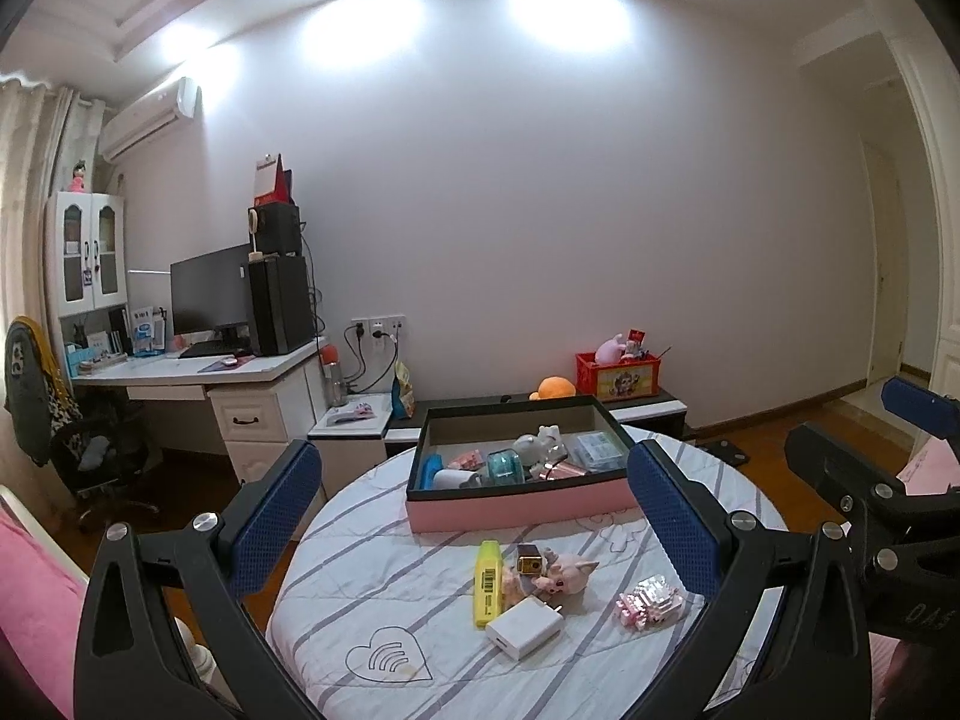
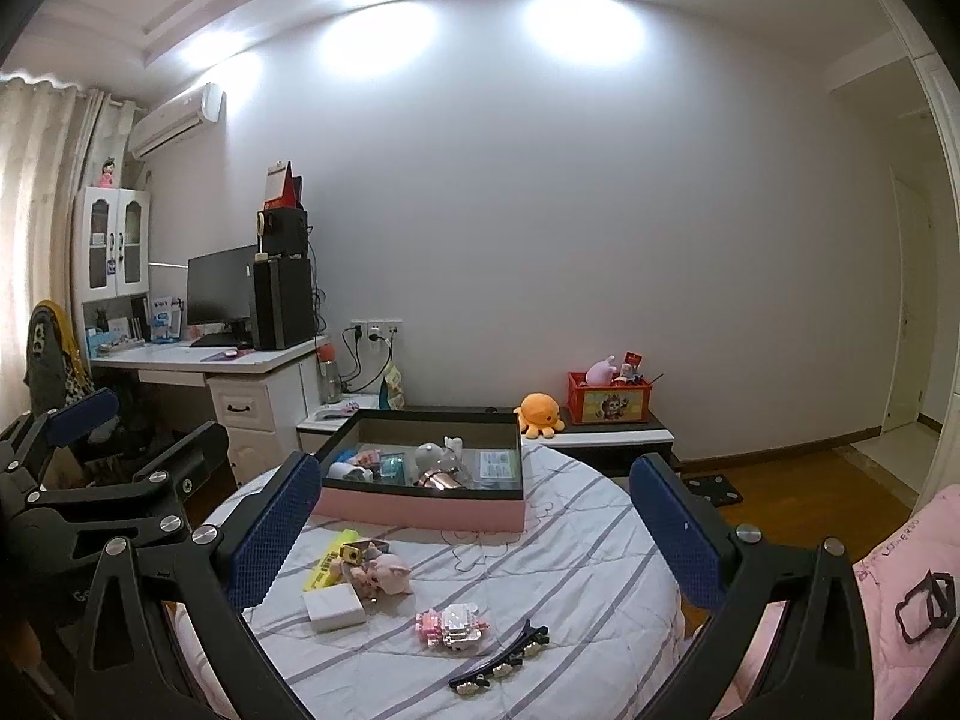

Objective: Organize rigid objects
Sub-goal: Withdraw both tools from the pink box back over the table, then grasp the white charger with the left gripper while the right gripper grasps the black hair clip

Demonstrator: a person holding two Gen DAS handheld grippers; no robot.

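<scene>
A pink box with a black rim [image 1: 516, 510] [image 2: 420, 513] stands at the far side of a round table [image 1: 420, 612] [image 2: 570, 540] and holds several small items. In front of it lie a yellow highlighter [image 1: 487, 582] [image 2: 327, 561], a small gold-and-black block [image 1: 529, 558], a pink pig figure [image 1: 564, 576] [image 2: 387, 576], a white charger [image 1: 525, 627] [image 2: 333, 607], a pink brick toy [image 1: 649, 600] [image 2: 453, 624] and a black hair clip [image 2: 501, 663]. My left gripper [image 1: 474, 516] is open and empty above the table. My right gripper [image 2: 474, 528] is open and empty too.
A white desk [image 1: 198, 369] with a monitor and black speakers stands at the left, with a chair [image 1: 72, 438] beside it. A low cabinet [image 1: 648, 405] behind the table carries a red crate [image 1: 618, 375] and an orange plush [image 2: 540, 414]. Pink bedding [image 2: 900, 570] lies at the right.
</scene>
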